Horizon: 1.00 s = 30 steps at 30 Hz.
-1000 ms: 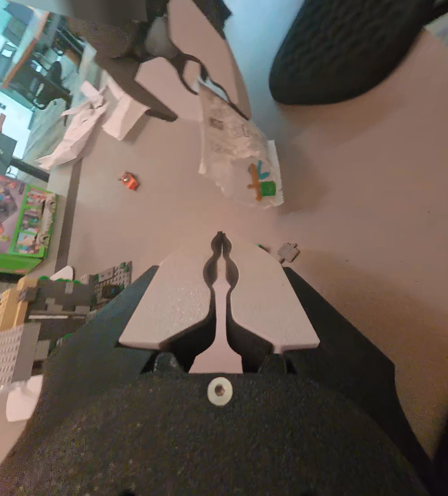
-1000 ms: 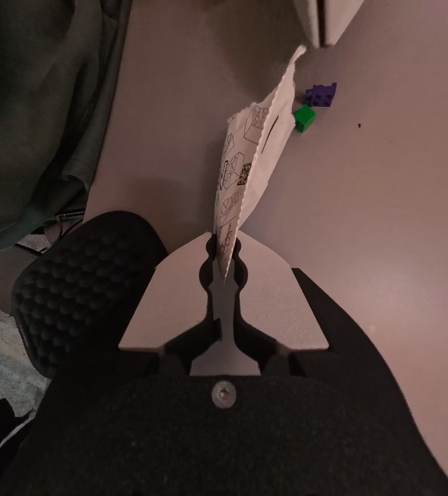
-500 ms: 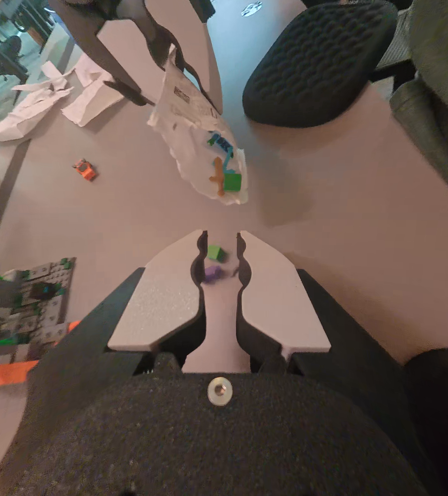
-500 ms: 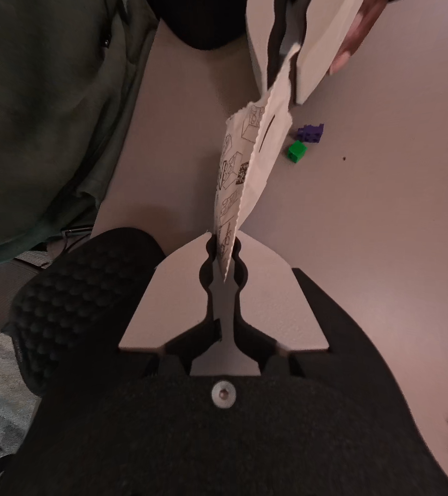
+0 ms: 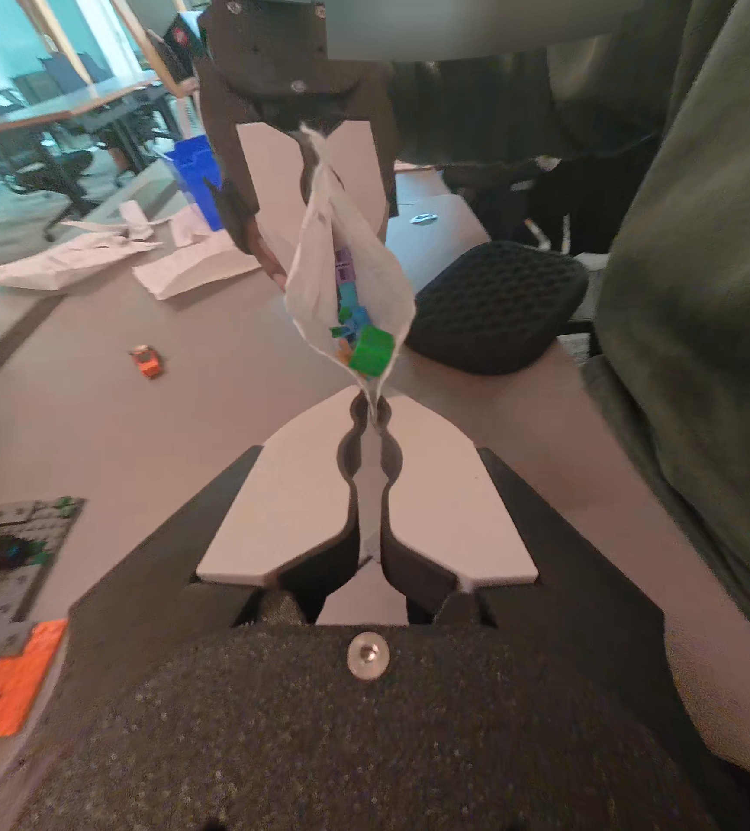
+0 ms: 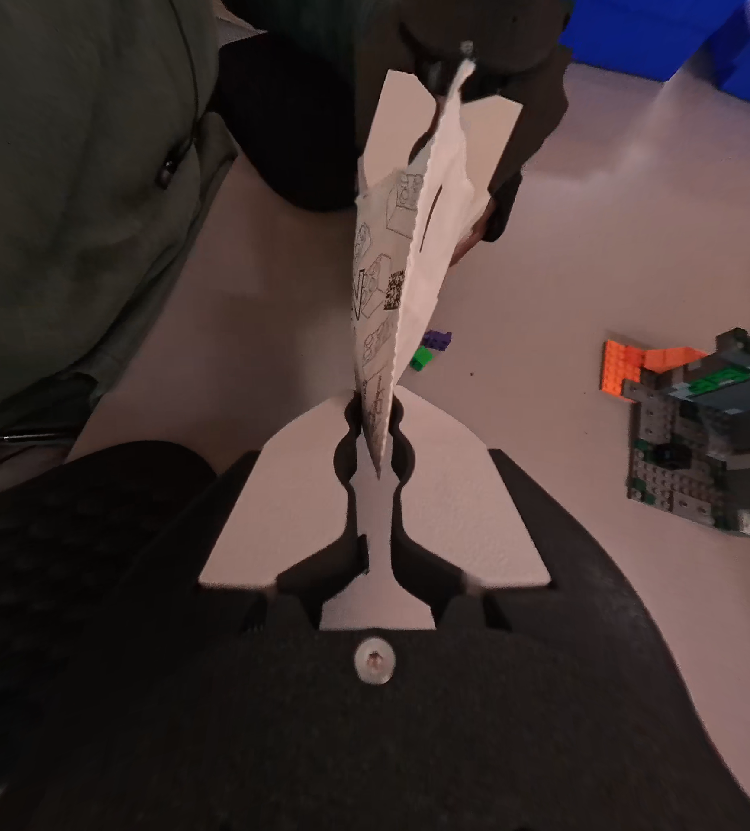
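A white paper bag hangs stretched between my two grippers above the grey table. In the left wrist view my left gripper is shut on the bag's near corner. The bag gapes open, with a green brick and other small coloured pieces inside. My right gripper's fingers grip the far end. In the right wrist view my right gripper is shut on the printed edge of the bag. The left gripper's fingers hold the other end.
A purple brick and a green brick lie on the table. A grey brick build with an orange plate stands beside them. A small orange piece, torn paper, blue bins, a black chair pad and a person's green garment are around. One gripper's finger ends stand about 6 centimetres off the other's. Between my left fingertips and the green brick there is roughly 10 centimetres.
My left gripper was shut and empty, opened low over the loose green and purple bricks, then rose and shut on the bag's corner. My right gripper kept its hold on the bag.
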Motion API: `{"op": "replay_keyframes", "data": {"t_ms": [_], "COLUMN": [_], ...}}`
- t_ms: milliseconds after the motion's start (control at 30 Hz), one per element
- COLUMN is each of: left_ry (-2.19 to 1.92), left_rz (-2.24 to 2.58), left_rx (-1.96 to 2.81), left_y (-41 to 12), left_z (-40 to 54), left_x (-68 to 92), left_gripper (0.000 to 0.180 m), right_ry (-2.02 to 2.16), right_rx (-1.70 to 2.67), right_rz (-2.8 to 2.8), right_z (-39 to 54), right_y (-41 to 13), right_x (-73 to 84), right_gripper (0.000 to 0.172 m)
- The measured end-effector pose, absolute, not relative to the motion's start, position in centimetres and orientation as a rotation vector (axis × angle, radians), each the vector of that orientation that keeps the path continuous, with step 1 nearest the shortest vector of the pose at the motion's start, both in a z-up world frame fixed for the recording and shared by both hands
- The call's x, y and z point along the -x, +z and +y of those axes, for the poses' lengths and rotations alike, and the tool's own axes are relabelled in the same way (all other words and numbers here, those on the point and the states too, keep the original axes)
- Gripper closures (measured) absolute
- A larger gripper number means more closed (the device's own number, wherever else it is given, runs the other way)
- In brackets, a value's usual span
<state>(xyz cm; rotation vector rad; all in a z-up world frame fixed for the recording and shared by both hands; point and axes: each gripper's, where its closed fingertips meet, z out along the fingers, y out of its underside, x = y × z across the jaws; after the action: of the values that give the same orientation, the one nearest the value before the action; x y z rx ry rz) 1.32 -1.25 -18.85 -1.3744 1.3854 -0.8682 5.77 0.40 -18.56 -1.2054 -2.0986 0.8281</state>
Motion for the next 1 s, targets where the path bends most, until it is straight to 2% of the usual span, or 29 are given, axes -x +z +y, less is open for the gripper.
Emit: {"op": "replay_keyframes", "data": {"t_ms": [200, 433, 467, 533, 633, 700, 867, 1000], "left_ry": [-0.678, -0.594, -0.595, -0.605, -0.616, -0.59, -0.539, -0.51], "left_rz": [1.334, 1.285, 1.281, 1.283, 1.288, 1.299, 1.309, 1.334], "left_rx": [1.357, 1.345, 1.34, 1.344, 1.383, 1.407, 1.468, 1.473], "left_y": [-18.5, -18.3, -18.2, -18.3, -19.1, -19.8, -21.3, -21.9], "left_z": [-0.1, 0.2, 0.2, 0.2, 0.7, 1.1, 2.1, 2.1], "left_x": [-0.6, 0.1, 0.0, 0.0, 0.2, 0.8, 1.8, 1.7], "left_gripper": [0.18, 0.18, 0.18, 0.18, 0.177, 0.171, 0.171, 0.172], "right_ry": [0.811, 0.817, 0.816, 0.784, 0.741, 0.587, -0.032, -0.146], "right_rx": [1.232, 1.291, 1.282, 1.251, 1.263, 1.296, 1.46, 1.529], "right_rz": [-1.999, -1.938, -1.934, -1.94, -1.956, -2.034, -2.387, -2.57], "right_z": [1.3, 1.6, 1.5, 1.6, 2.3, 3.6, 6.9, 6.3], "right_y": [-18.3, -19.2, -19.2, -19.3, -19.0, -19.4, -22.0, -23.3], "right_x": [-5.3, -4.2, -4.0, -3.7, -4.0, -5.1, -10.2, -11.1], "right_gripper": [0.159, 0.139, 0.14, 0.156, 0.158, 0.158, 0.159, 0.159]}}
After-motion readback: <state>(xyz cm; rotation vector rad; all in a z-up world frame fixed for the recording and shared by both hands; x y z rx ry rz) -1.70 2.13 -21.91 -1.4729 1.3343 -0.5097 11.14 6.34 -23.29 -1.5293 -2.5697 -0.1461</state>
